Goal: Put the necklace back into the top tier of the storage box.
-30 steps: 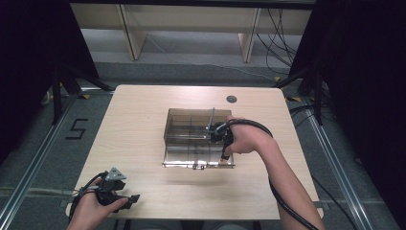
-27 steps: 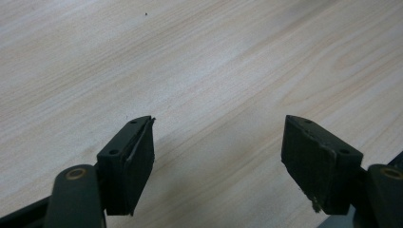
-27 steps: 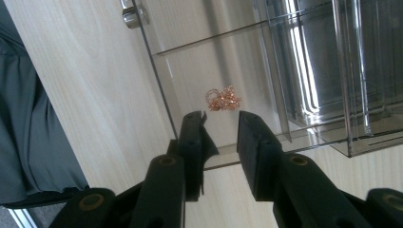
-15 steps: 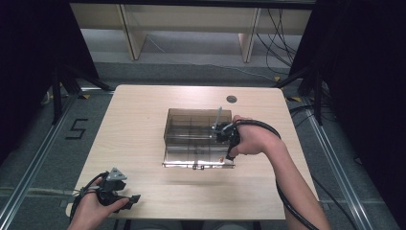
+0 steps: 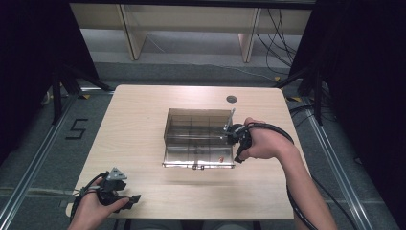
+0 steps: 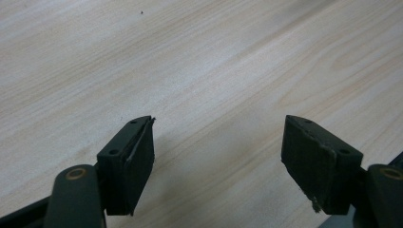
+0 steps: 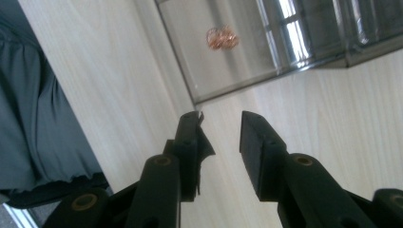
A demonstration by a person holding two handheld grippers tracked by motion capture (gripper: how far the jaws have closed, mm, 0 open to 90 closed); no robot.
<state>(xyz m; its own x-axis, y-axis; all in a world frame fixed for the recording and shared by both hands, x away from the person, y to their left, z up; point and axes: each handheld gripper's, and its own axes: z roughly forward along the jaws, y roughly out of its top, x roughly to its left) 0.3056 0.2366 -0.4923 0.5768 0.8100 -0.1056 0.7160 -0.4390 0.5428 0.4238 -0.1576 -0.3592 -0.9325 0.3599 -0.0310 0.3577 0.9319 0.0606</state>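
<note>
Fingers of the right gripper stand slightly parted and empty over the desk at the near right corner of the clear box — its coil lies just ahead inside — while the left gripper, gaping and empty, is well apart.

Looks like a lab recording bay: pale wooden bench on grey floor, walled by black curtains. Metal rails along both sides, a "5" marked in tape on the floor, loose cables trailing behind, bare shelving at the back.
</note>
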